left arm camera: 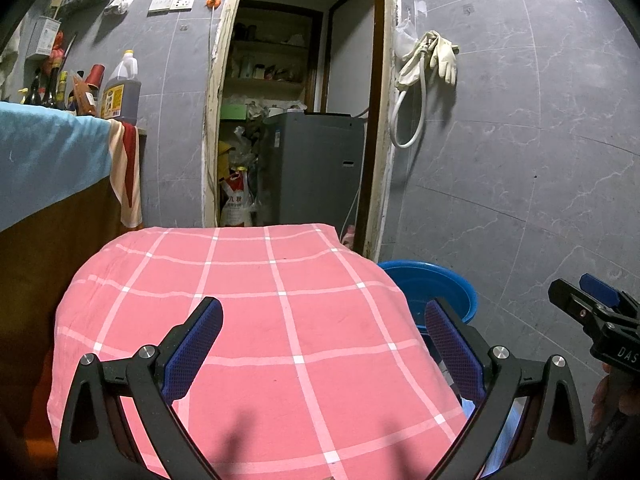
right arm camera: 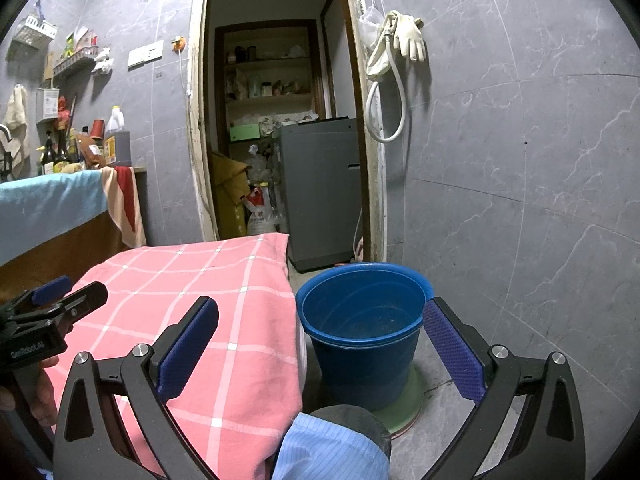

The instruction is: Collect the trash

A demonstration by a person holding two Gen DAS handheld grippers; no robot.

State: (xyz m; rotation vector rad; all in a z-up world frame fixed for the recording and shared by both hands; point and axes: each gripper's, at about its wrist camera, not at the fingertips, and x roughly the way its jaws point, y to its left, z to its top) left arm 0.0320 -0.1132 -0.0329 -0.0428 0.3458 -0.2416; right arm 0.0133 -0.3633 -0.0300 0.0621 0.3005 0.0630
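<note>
Both tools hang above a tabletop [left arm camera: 256, 320] draped in a pink checked cloth [right arm camera: 192, 304], and neither holds anything: the left tool [left arm camera: 324, 340] has its blue-padded jaws spread wide over the middle of the cloth, and the right tool [right arm camera: 320, 344] is likewise wide apart, straddling the tabletop's right edge and the blue bucket [right arm camera: 362, 320] standing on the floor just beside that edge. In the left wrist view the right tool's jaw tips show at the far right, seemingly apart there too. No trash is visible anywhere on the cloth; from its near edge to its far corners the surface lies bare, so the thing to be collected is either already gone or out of both views. The bucket's interior looks empty as far as the right wrist view shows, and it seems the likely receptacle. Judging by the setting, any scrap to come would probably be light and soft, paper or wrapper, easy to crush and prone to slip from a shallow pinch, so a hold across its bulkiest fold with the pads fully closing would suit it best. The cloth itself is loose and wrinkled, and a low pinch could snag it along with the scrap. Behind, a doorway [left arm camera: 296, 92] opens on cluttered shelves, and rubber gloves [right arm camera: 408, 36] hang on the tiled wall.
</note>
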